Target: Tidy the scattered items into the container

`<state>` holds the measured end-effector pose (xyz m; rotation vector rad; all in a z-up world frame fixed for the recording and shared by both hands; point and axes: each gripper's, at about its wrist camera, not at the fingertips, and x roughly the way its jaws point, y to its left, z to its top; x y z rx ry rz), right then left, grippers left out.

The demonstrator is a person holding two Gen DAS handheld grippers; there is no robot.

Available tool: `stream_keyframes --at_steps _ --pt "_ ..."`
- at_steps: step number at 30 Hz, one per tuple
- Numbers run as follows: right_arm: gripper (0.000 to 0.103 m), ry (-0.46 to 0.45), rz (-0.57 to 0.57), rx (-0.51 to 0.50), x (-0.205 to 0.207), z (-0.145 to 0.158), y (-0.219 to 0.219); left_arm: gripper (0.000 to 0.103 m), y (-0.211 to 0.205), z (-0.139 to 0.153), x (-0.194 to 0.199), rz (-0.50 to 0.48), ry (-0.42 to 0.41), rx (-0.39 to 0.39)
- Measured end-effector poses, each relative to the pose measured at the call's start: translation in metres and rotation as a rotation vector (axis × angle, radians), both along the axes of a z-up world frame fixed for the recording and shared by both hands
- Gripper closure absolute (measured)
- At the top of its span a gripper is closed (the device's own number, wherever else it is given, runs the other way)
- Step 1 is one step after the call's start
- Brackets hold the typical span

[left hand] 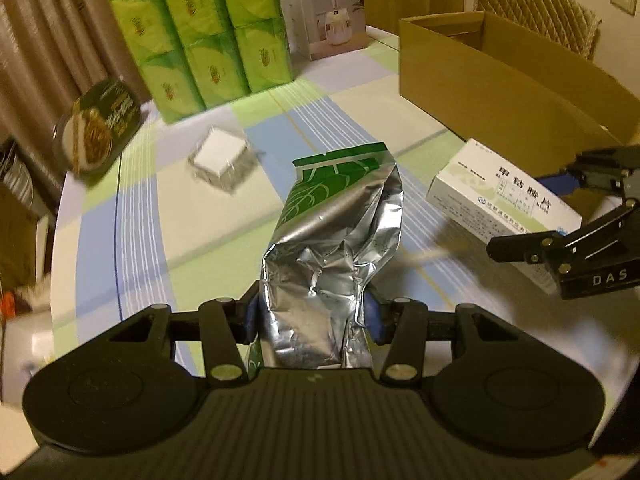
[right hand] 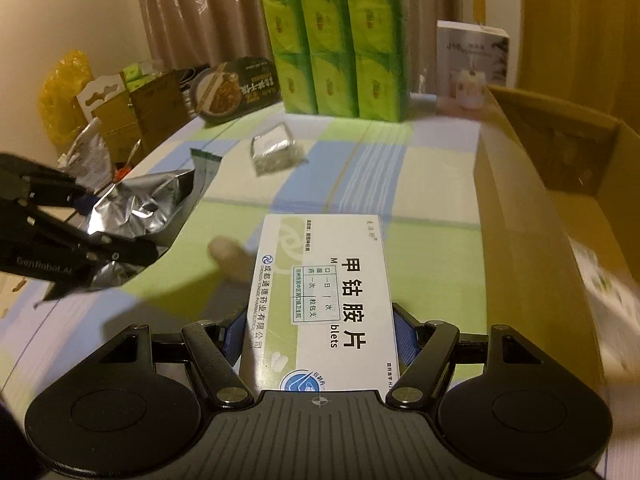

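Left wrist view: the left gripper [left hand: 312, 316] is clamped on a crumpled foil pouch [left hand: 336, 248], its long axis pointing away toward the far table. The right gripper [right hand: 320, 336] pinches a white tablet box [right hand: 324, 292], long axis also running forward. Both items look lifted and in carry; next comes swinging right over the open cardboard box [right hand: 520, 220] and releasing inside.

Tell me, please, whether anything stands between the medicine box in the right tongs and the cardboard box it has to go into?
Nothing visible does. The medicine box is clamped in the right tongs, and the cardboard box stands open just to its right, with only bare tablecloth between them.
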<state>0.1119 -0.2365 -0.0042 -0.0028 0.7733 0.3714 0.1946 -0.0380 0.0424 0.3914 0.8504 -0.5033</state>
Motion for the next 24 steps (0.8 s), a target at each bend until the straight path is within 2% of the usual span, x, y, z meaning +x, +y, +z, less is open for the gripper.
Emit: stream_keyframes --at_steps 9,16,24 --pt "0.035 0.006 -0.053 0.012 -0.058 -0.001 -0.01 0.059 -0.007 -0.017 -0.091 0.085 0.05 -0.057" --pt "0.035 -0.004 -0.047 -0.01 -0.076 -0.005 -0.011 0.059 -0.016 -0.03 -0.117 0.14 0.074 -0.079" --pt "0.035 0.0 -0.064 -0.009 -0.079 -0.008 -0.02 0.059 -0.024 -0.038 -0.126 0.172 0.09 -0.076"
